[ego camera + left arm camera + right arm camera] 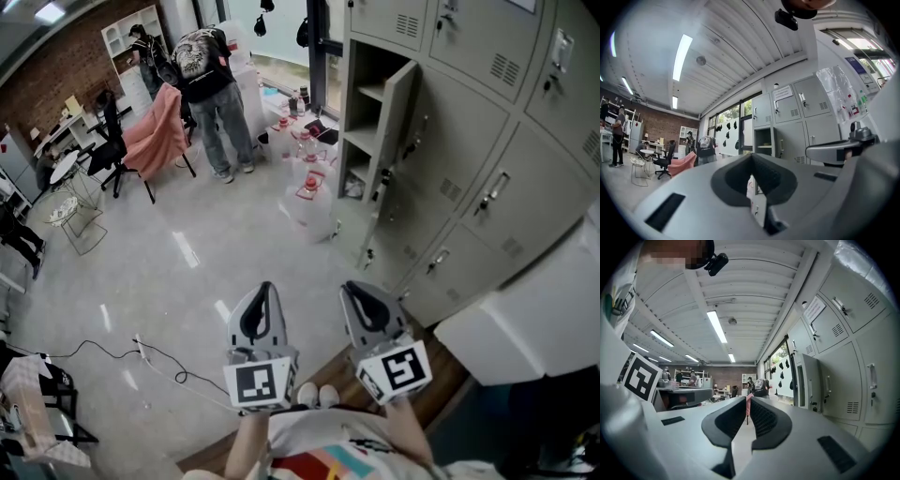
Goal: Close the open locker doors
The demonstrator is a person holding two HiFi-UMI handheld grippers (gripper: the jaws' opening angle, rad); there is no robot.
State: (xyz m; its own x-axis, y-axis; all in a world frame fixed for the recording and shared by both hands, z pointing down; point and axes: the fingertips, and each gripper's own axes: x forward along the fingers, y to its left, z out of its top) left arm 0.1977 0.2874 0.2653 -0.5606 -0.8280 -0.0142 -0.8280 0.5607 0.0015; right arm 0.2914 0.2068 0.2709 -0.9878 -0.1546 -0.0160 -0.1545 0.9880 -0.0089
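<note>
The left gripper had its jaws drawn together on nothing, the tips meeting in its own view. The right gripper was likewise closed and empty. Both were held level and side by side in front of the person's body. That probably suited the job, since closed tips make a blunt pusher and a door needs no grasp.

The bank of grey metal lockers stood ahead and to the right. In its end column one grey metal locker door hung swung outward, exposing a shelved compartment. It was well apart from both grippers, so an approach remained. Clear plastic water jugs with red caps sat on the floor near that column and might crowd the path.
</note>
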